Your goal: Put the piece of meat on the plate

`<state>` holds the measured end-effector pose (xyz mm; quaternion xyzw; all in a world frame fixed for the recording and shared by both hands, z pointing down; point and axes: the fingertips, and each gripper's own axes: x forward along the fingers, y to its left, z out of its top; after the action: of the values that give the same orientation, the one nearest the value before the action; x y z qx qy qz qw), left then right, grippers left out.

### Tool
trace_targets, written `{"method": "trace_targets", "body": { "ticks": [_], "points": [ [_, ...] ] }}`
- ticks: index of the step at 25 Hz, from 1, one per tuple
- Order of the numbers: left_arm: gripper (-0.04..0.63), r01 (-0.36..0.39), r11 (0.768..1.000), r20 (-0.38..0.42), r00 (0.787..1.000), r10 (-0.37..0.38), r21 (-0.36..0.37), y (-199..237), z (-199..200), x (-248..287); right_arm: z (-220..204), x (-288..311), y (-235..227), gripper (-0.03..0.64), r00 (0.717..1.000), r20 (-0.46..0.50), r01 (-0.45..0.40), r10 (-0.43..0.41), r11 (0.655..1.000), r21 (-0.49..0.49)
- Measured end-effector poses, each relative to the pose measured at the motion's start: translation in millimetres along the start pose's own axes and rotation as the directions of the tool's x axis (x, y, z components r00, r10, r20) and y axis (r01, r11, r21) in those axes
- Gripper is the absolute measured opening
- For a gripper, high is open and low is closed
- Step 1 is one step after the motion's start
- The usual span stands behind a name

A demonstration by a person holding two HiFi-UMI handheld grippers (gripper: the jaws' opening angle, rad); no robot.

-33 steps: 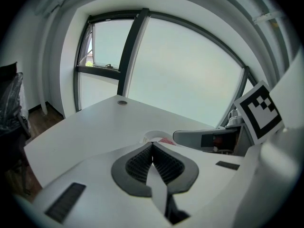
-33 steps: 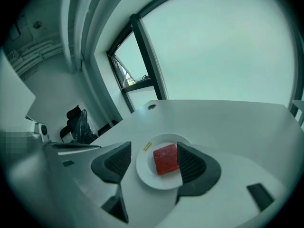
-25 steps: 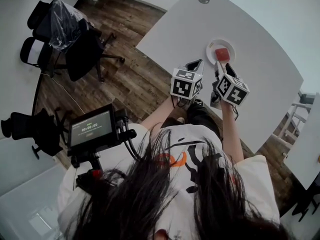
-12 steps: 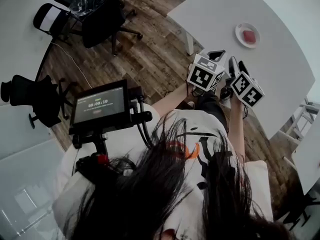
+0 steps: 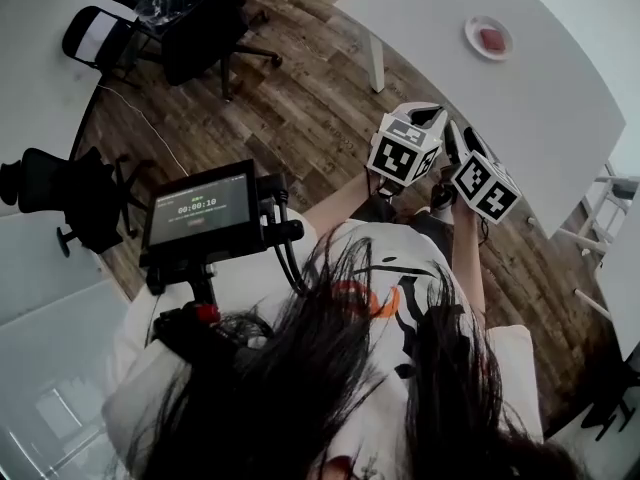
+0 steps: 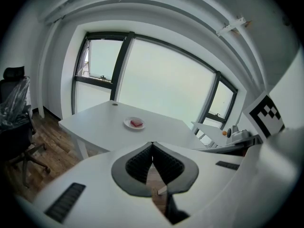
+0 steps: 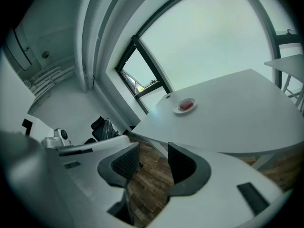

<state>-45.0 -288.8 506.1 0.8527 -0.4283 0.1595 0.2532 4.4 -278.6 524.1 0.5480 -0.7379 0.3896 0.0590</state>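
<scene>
A red piece of meat (image 5: 491, 39) lies on a small white plate (image 5: 474, 30) on the white table (image 5: 540, 98), far from both grippers. It also shows in the left gripper view as meat (image 6: 137, 123) on the plate (image 6: 127, 123), and in the right gripper view as meat (image 7: 186, 104) on the plate (image 7: 177, 110). My left gripper (image 5: 425, 116) hangs over the wooden floor short of the table edge, its pads meeting at the tips (image 6: 152, 145) with nothing held. Beside it, my right gripper (image 5: 458, 140) has its jaws apart (image 7: 153, 151) and empty.
Black office chairs (image 5: 200, 28) stand on the wooden floor at upper left, and another chair (image 5: 60, 208) at the left. A small screen on a rig (image 5: 200, 213) sits before the person. A table leg (image 5: 376, 63) is near. Another white table (image 5: 625, 258) stands at the right.
Both grippers have drawn back from the plate and off the table, out over the floor. The plate with the meat stays where it was and now lies far ahead.
</scene>
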Motion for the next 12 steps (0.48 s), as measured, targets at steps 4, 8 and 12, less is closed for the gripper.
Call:
{"method": "trace_targets", "body": {
  "ticks": [4, 8, 12],
  "points": [
    [0.006, 0.021, 1.000, 0.012, 1.000, -0.021, 0.017, -51.5, -34.0, -47.5, -41.8, -65.8, 0.1, 0.195, 1.000, 0.020, 0.004, -0.004, 1.000, 0.006],
    [0.006, 0.004, 1.000, 0.021, 1.000, -0.005, 0.024, -84.4, -52.3, -56.0, -52.4, -101.0, -20.3, 0.195, 0.999, 0.038, 0.000, -0.001, 1.000, 0.008],
    [0.006, -0.011, 1.000, 0.042, 0.999, 0.011, -0.005, -128.1, -74.0, -71.4, -65.7, -147.9, -37.1, 0.195, 0.999, 0.045, -0.013, 0.014, 1.000, -0.002]
  ]
}}
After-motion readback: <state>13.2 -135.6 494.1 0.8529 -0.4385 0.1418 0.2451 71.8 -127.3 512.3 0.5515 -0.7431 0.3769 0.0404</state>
